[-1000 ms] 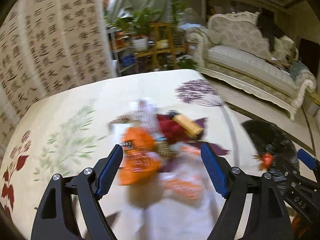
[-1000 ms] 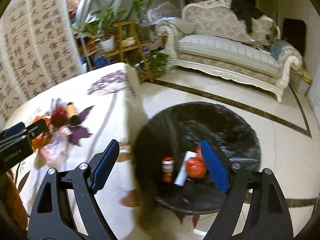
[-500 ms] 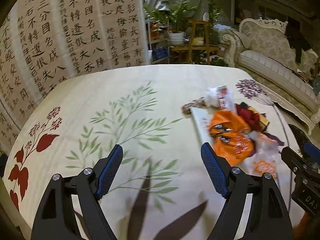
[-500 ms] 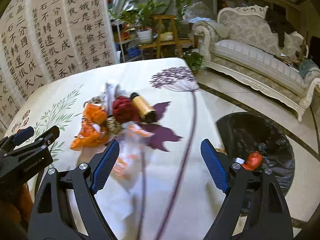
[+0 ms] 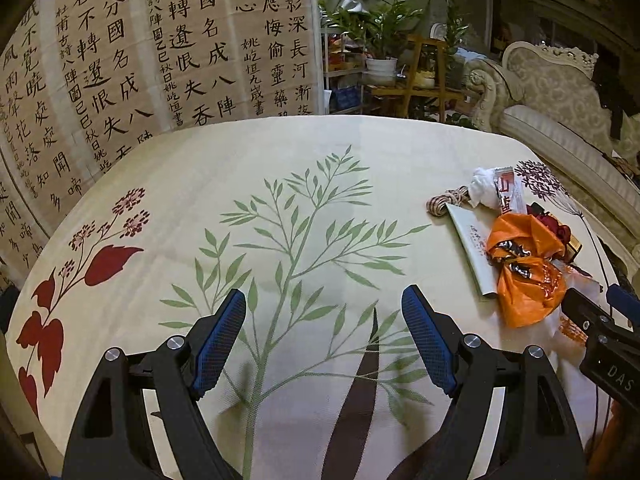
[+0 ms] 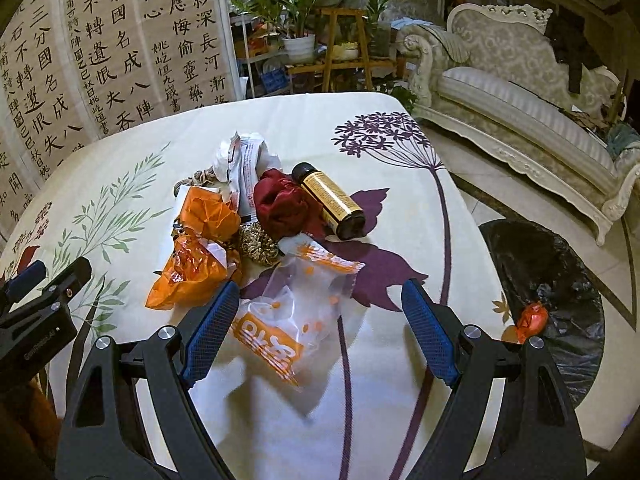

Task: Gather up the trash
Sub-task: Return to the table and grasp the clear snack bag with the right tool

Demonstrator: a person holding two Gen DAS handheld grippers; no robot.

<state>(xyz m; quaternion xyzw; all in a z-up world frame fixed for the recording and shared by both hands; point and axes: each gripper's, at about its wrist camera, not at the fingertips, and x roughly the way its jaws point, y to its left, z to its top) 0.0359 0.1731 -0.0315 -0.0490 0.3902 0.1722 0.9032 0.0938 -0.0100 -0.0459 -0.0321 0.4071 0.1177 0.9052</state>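
Fingers (image 5: 428, 340) of both grippers spread, empty, above floral tablecloth (image 5: 300, 160); sofa (image 6: 520, 104) beyond.

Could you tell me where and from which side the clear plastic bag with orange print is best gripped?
Probably by the raised, crumpled middle of the clear plastic bag with orange print, coming from above with the open right gripper: it lies flat on the floral tablecloth, nearest, apart from other wrappers.
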